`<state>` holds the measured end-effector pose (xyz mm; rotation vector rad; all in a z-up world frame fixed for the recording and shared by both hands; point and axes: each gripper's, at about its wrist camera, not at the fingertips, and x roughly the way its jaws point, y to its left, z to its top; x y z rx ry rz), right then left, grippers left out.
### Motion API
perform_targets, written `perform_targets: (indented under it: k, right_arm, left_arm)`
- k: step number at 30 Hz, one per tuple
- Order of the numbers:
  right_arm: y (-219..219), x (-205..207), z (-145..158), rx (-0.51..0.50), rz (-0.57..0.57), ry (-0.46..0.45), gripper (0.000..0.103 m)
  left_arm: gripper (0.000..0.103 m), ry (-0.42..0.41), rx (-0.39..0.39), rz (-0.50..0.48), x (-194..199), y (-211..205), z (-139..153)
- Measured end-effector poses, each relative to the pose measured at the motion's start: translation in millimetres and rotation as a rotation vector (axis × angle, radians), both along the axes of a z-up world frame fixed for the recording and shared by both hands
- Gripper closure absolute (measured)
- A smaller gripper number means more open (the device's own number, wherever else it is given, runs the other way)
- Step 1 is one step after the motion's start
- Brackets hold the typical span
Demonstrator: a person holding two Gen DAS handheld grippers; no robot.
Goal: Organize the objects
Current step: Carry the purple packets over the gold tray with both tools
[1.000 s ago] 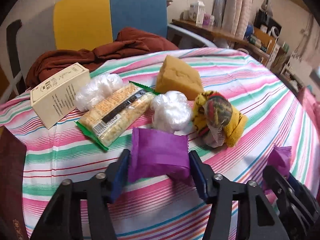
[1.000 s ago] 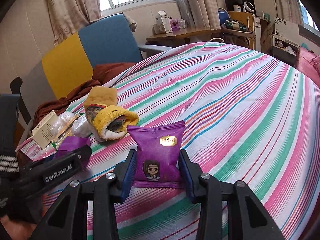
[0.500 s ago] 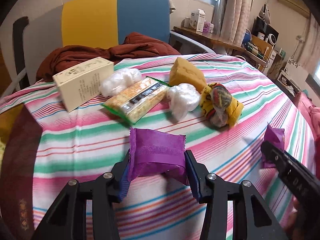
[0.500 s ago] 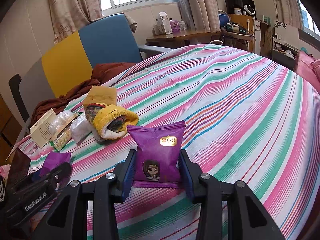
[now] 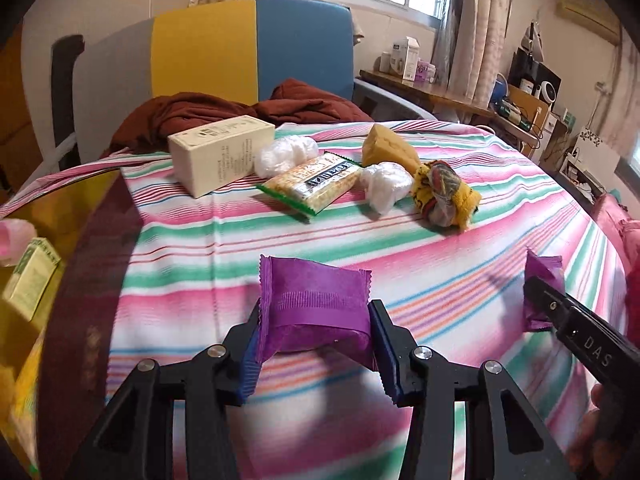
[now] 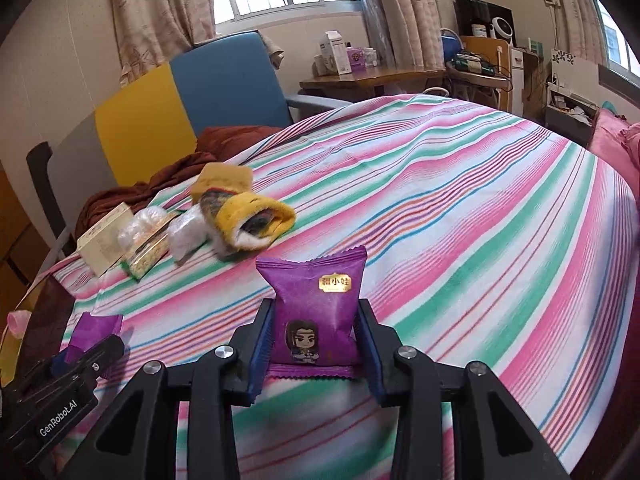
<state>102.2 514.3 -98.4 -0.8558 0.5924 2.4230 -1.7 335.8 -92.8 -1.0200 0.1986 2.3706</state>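
My left gripper (image 5: 314, 340) is shut on a purple snack packet (image 5: 314, 304), held above the striped tablecloth (image 5: 240, 248). My right gripper (image 6: 316, 344) is shut on a second purple snack packet (image 6: 316, 316) with a cartoon figure on it. In the left wrist view the right gripper (image 5: 560, 312) and its packet (image 5: 540, 276) show at the right. In the right wrist view the left gripper (image 6: 76, 364) and its packet (image 6: 92, 328) show at the lower left.
At the far end lie a cream box (image 5: 220, 152), two white plastic bundles (image 5: 286, 154), a green-edged cracker pack (image 5: 316, 182), a yellow sponge (image 5: 388, 148) and a rolled yellow sock (image 5: 444, 196). A yellow box (image 5: 32, 280) stands at the left. A blue-yellow chair (image 5: 248, 52) holds brown cloth.
My left gripper has pulled back and to the left with its packet, so the pile looks farther and a yellow box enters at the left. The right gripper has barely moved.
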Motion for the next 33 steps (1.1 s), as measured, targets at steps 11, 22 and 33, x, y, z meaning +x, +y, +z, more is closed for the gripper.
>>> perform_targets:
  k: [11, 22, 33]
  right_arm:
    - [-49.7, 21.1, 15.9, -0.036, 0.078, 0.016, 0.064]
    - [-97.4, 24.2, 43.8, -0.044, 0.195, 0.045, 0.064]
    - [-196.8, 6.1, 85.7, -0.038, 0.499, 0.101, 0.064]
  left_arm:
    - [0.055, 0.026, 0.059, -0.062, 42.0, -41.5, 7.9]
    - [0.055, 0.042, 0.177, -0.047, 59.9, -108.6, 49.9]
    - [0.054, 0.045, 0.166, 0.044, 48.4, -216.1, 58.8]
